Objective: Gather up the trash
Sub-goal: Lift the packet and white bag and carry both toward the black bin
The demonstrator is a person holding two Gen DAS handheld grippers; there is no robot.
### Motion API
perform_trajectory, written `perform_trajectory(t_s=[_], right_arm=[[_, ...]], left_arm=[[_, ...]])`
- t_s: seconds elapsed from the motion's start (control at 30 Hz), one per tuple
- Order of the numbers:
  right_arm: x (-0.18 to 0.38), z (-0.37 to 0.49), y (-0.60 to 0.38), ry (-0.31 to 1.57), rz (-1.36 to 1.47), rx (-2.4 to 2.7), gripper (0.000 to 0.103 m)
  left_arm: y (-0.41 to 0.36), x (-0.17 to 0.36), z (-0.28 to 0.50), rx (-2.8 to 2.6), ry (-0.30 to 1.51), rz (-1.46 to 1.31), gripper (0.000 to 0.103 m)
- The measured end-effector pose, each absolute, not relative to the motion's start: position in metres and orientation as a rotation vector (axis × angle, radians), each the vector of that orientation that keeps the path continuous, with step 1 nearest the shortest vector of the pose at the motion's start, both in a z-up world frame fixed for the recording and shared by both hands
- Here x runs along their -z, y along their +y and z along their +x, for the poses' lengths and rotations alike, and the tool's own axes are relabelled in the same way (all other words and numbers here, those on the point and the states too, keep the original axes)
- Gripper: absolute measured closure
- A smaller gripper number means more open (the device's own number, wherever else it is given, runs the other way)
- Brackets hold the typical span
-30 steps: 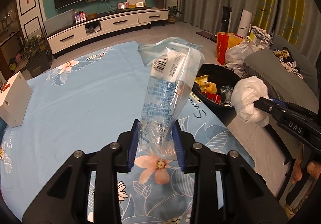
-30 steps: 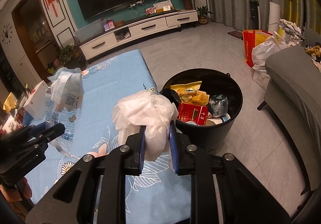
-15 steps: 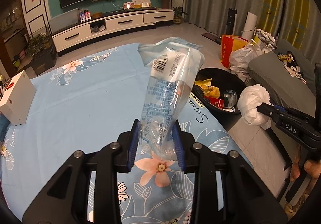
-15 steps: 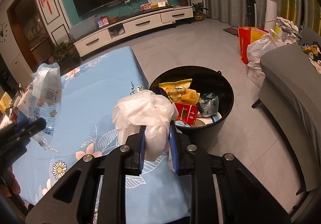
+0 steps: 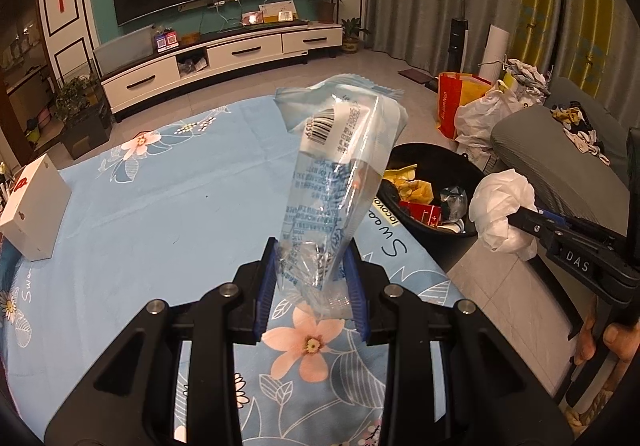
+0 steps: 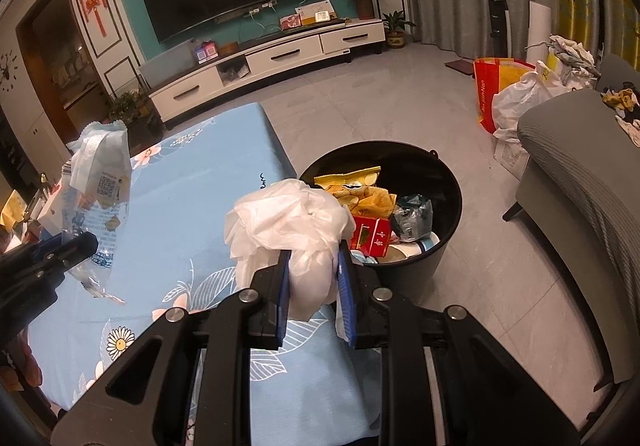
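the crumpled white plastic bag [image 6: 288, 222] is pinched between the narrow jaws of the right gripper [image 6: 312, 286], held up beside the rim of the round black trash bin [image 6: 448, 182], likely so it can drop in. the clear printed plastic wrapper [image 5: 332, 182] stands upright, clamped at its base in the left gripper [image 5: 312, 286], above the light blue floral table cover [image 5: 160, 206], probably waiting its turn.

The white bag [image 6: 288, 222] hides part of the black bin's [image 6: 448, 202] near rim.
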State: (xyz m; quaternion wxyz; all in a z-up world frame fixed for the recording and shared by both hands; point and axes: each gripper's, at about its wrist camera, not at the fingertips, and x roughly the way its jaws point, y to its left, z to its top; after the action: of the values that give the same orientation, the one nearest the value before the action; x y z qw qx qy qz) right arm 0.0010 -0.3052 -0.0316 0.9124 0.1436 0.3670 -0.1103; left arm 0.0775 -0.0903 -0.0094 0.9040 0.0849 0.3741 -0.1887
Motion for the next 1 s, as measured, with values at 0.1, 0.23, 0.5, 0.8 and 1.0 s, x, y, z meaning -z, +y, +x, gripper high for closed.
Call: perform_trajectory(t_s=[0.1,0.23,0.5,0.8,1.0], right_arm=[[0.033,0.000,-0.307,0.755,0.303,0.234,0.081],[0.035,0.001,-0.312,0.757,0.311,0.239,0.081],[0.038,0.002,-0.317,0.756,0.322,0.242,0.081],[0.042,-0.001,-0.331,0.758,0.338,0.270,0.081],[0.043,-0.006,-0.345,0.747,0.353,0.294,0.081]], left_arm=[[-0.095,0.009,0.078,0.397,0.770,0.181,0.069],[-0.100,0.010,0.082,0.404,0.775,0.188,0.069],[-0.108,0.014,0.088,0.413,0.785,0.200,0.069],[-0.122,0.016,0.098,0.453,0.777,0.216,0.069],[-0.142,0.017,0.105,0.511,0.770,0.218,0.068]])
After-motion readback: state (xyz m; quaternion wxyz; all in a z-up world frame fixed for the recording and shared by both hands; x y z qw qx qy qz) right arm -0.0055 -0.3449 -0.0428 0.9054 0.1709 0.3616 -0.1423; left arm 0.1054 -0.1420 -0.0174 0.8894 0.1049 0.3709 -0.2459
